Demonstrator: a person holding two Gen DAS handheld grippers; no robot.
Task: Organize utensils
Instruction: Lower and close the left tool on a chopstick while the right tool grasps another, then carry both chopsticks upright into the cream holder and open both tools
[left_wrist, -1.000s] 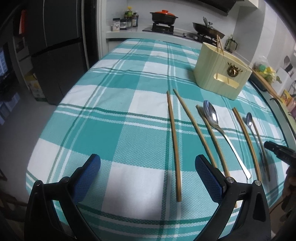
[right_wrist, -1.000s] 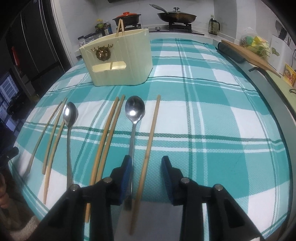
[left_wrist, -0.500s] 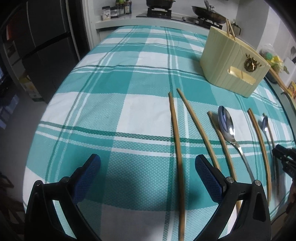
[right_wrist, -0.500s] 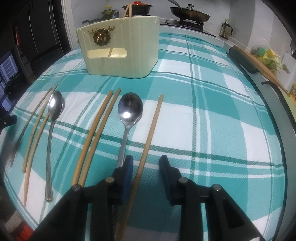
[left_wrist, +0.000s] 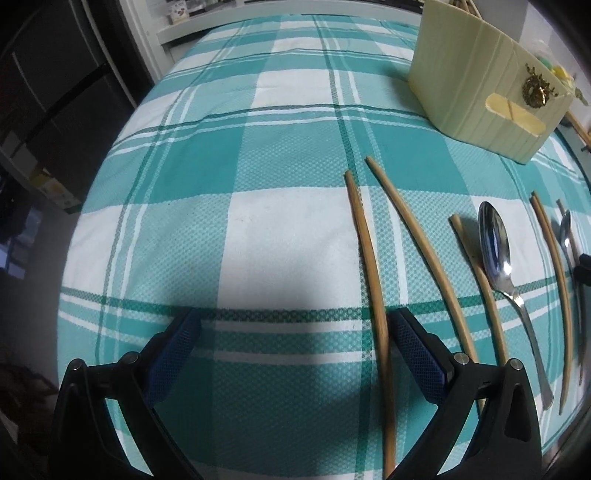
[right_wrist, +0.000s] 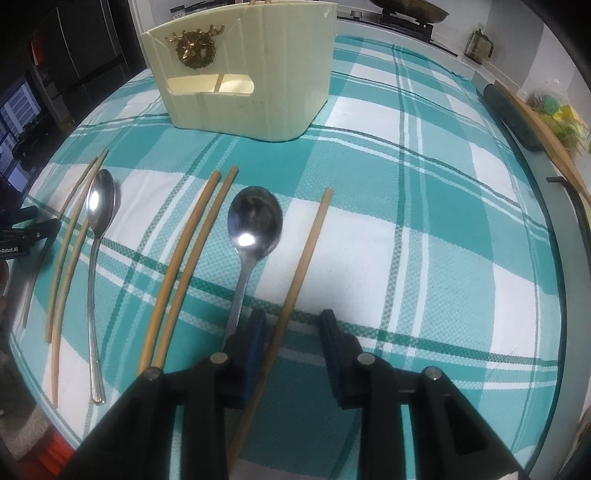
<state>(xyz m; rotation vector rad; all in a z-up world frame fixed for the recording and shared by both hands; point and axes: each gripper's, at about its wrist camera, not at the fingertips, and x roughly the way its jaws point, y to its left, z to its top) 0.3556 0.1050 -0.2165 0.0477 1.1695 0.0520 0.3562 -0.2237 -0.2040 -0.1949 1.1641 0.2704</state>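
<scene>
Two grippers work here, each over one chopstick. Several chopsticks and two spoons lie in a row on the checked cloth of the counter (right_wrist: 424, 229), in front of the cream holder (right_wrist: 258, 74). The rightmost chopstick (right_wrist: 306, 251) lies alone, just beside the big spoon (right_wrist: 255, 221), and its near end passes between the fingers of the right gripper (right_wrist: 291, 347), which is half open and holds nothing yet. The leftmost chopstick (left_wrist: 369, 266) runs close to the right finger of the left gripper (left_wrist: 295, 350), which is wide open and empty.

I judge these sticks to be light, stiff and thin, so they may roll or slip; the best hold is near the thick end, pinched across. Both grippers are low over the cloth and point forward toward the holder.
</scene>
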